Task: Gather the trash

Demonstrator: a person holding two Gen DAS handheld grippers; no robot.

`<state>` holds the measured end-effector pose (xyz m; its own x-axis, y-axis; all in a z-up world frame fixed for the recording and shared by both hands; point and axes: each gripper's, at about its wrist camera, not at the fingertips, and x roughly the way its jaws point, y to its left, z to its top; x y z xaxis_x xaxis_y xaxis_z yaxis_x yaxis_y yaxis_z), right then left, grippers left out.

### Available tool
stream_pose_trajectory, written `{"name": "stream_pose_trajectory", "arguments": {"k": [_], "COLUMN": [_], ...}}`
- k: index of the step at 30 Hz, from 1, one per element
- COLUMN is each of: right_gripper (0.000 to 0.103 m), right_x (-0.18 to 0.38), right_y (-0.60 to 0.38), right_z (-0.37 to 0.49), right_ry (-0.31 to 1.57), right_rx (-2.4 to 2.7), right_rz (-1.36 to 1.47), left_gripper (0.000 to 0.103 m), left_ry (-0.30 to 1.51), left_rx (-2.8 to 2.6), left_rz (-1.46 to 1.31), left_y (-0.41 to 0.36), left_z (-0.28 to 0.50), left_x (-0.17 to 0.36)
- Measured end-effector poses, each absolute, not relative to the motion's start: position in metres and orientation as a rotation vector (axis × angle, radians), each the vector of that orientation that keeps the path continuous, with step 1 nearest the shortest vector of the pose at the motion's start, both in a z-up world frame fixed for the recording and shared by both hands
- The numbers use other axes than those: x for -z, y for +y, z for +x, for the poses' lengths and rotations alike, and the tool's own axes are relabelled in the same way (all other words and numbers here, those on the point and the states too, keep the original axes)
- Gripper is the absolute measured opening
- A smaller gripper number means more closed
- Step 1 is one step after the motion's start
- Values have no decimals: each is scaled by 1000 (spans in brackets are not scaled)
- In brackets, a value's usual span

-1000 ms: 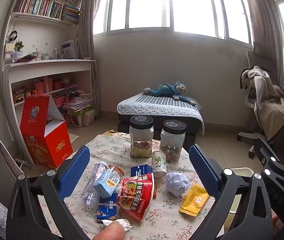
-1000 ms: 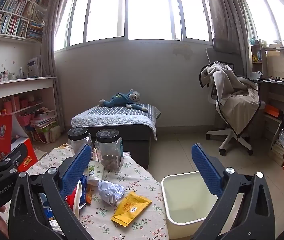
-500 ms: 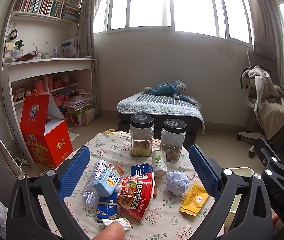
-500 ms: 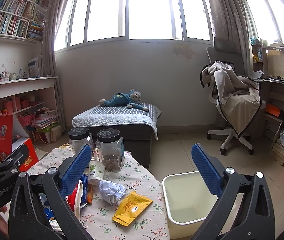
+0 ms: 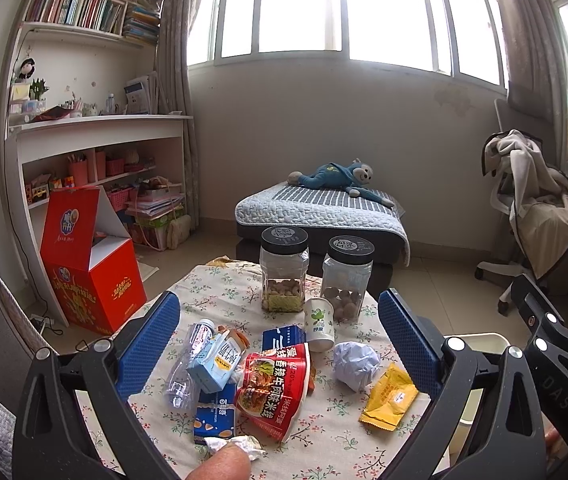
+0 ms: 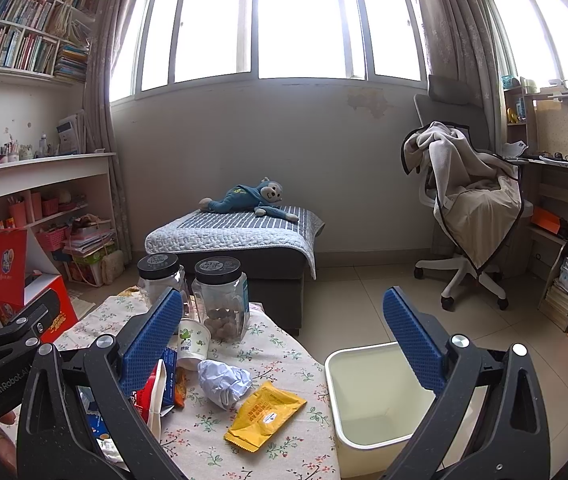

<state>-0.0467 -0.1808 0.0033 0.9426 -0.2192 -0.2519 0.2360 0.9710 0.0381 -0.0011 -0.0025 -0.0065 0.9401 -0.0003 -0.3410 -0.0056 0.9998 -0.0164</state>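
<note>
Trash lies on a floral-cloth table: a red snack bag, a yellow packet, a crumpled paper ball, a paper cup, a light blue carton, a clear plastic bottle and blue boxes. A white bin stands on the floor right of the table. My left gripper is open above the trash, holding nothing. My right gripper is open and empty above the table's right edge and the bin.
Two black-lidded jars stand at the table's far side. A red box sits on the floor at left. A bed with a blue plush toy lies beyond. An office chair stands at right.
Both views have shifted only slightly; the grippers stay open and empty. Nothing on the table has moved.
</note>
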Motion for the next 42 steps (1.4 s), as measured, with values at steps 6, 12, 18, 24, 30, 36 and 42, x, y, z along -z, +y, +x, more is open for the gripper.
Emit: {"name": "stream_pose_trajectory", "arguments": {"k": [6,12,18,24,30,36,42], "right_gripper": [96,96,96,96,96,96,96], "right_x": [-3,-3,-3,-3,-3,-4,-4], "right_y": [-181,-181,-181,-181,-181,-181,-181], "right_z": [-47,-47,-47,-47,-47,-47,-47], "right_ry": [249,249,248,248,248,249,249], "right_rx": [233,232,232,233,232,232,232], "right_rz": [69,69,69,68,68,67,67], "left_gripper": [97,97,97,97,96,97,97], "left_ry": [348,351,351,352,354,354,354], "left_rx": [-3,-3,-2,-2,-2,-2,-3], "left_rz": [-19,-18,-18,-18,-17,-18,-15], "left_y": [-2,-2,-2,-2,-2,-2,-5], "left_z": [-1,-1,0,0,0,0,-1], "left_x": [6,6,5,6,5,6,12]}}
